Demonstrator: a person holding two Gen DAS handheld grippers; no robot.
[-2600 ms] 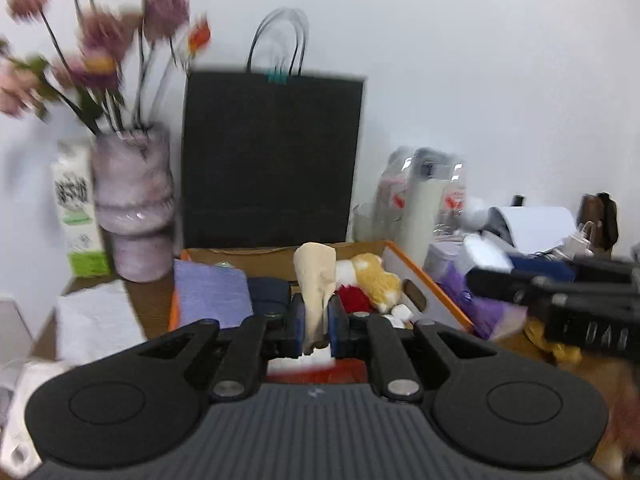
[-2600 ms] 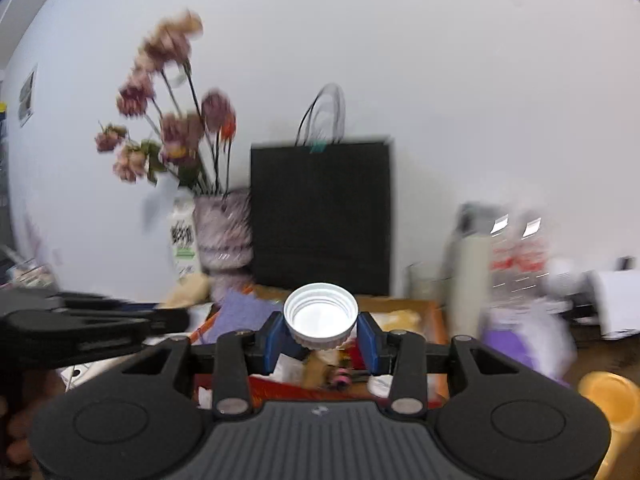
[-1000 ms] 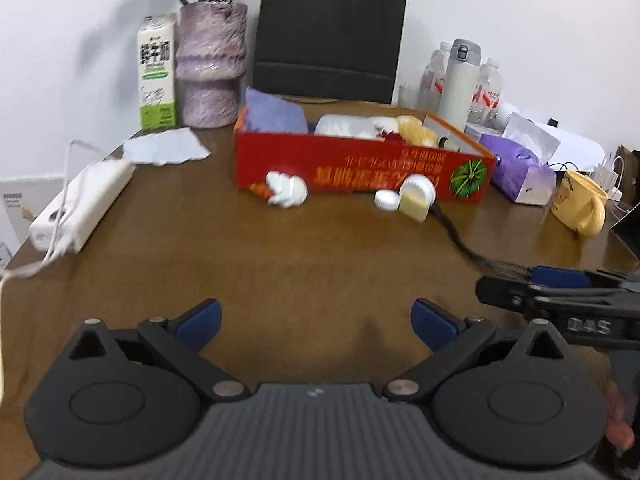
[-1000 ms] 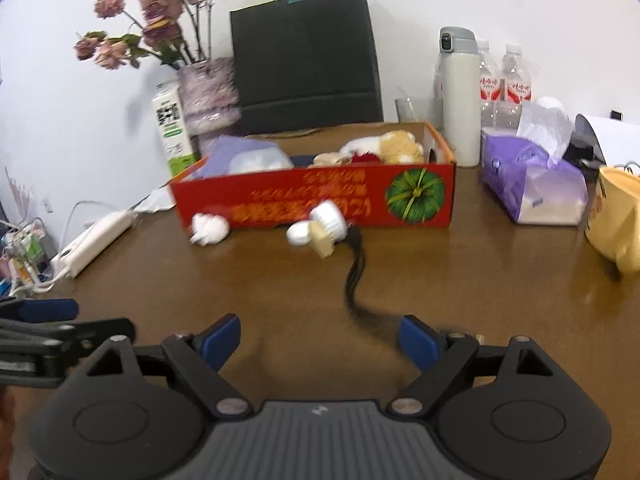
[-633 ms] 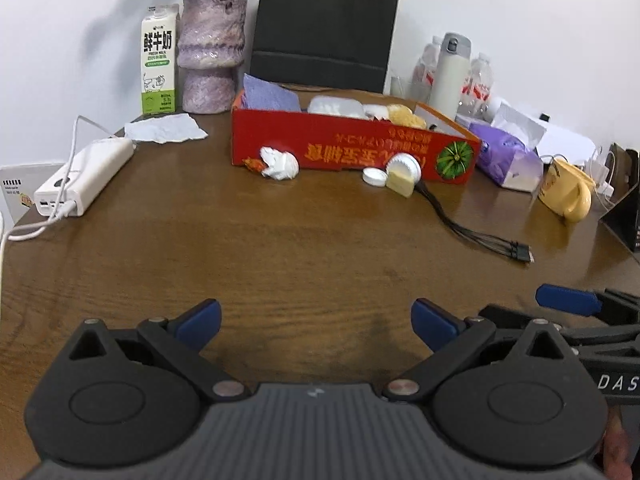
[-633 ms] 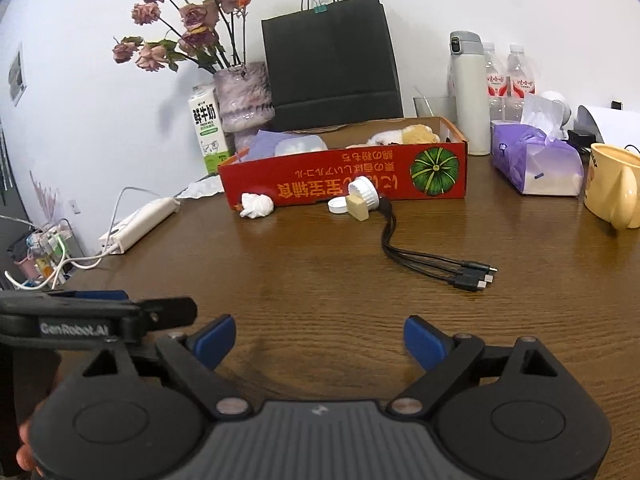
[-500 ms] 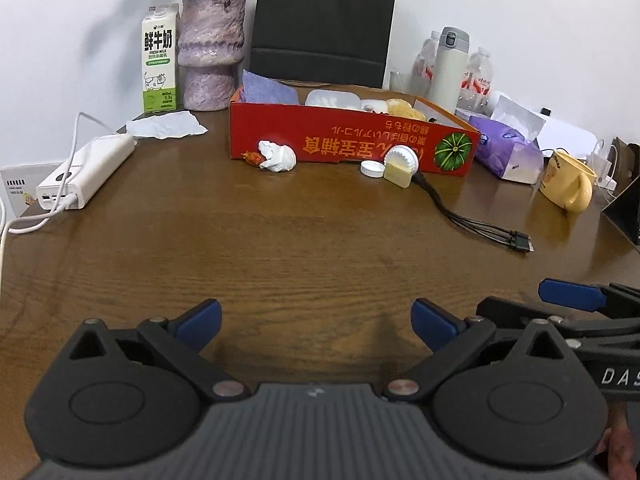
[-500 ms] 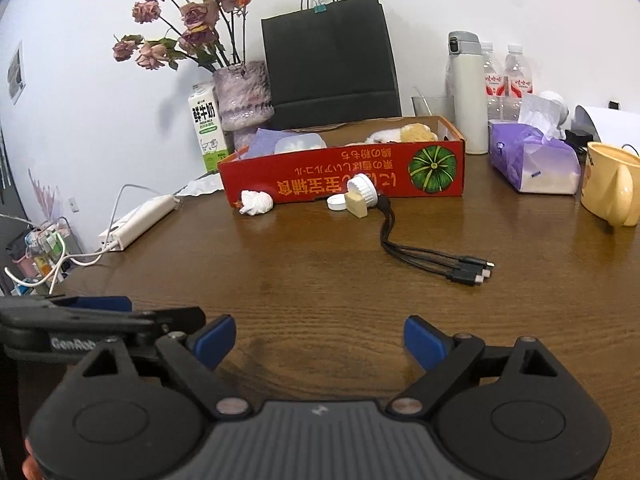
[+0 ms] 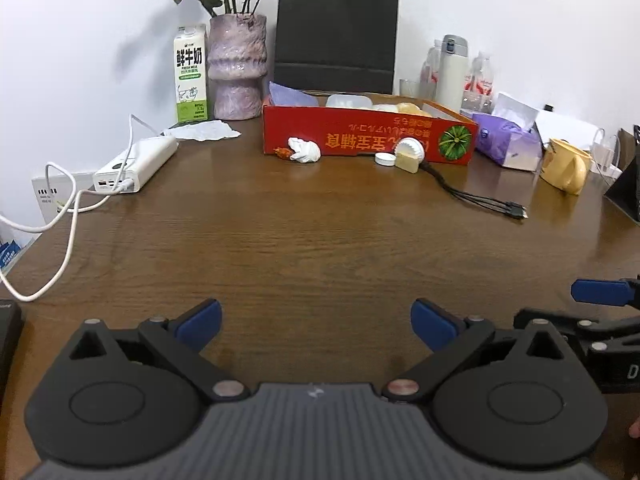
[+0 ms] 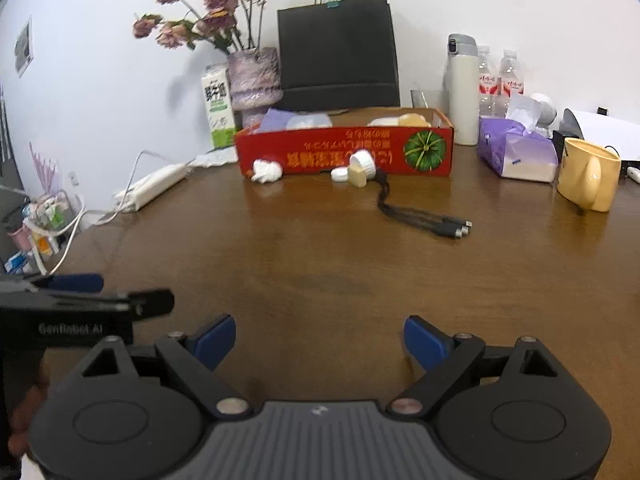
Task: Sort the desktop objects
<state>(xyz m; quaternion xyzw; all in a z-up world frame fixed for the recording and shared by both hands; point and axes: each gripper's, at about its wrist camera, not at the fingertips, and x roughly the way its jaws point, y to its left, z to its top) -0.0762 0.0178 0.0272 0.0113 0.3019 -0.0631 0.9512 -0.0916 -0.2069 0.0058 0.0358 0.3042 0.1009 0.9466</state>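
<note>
- Against the front wall of the red cardboard box, on the wooden surface, lie the loose things: a crumpled white tissue toward the box's left end, and a small white bottle cap touching a cream block with a ribbed white cap further right.
- From that block a black multi-head charging cable runs out across the surface toward the right, its plugs lying free.
- Inside the box sit a purple cloth, a clear plastic container and a yellowish plush item.
- Behind the box stand a black paper bag, a purple vase of dried roses and a milk carton; a white thermos and a purple tissue pack are to its right, with a yellow mug nearer.
- A white power bank with a white cord lies at the left.
- Left claw: fingers spread wide, empty, low over bare surface well short of the box.
- Right claw: likewise spread apart and empty, beside the left one.
</note>
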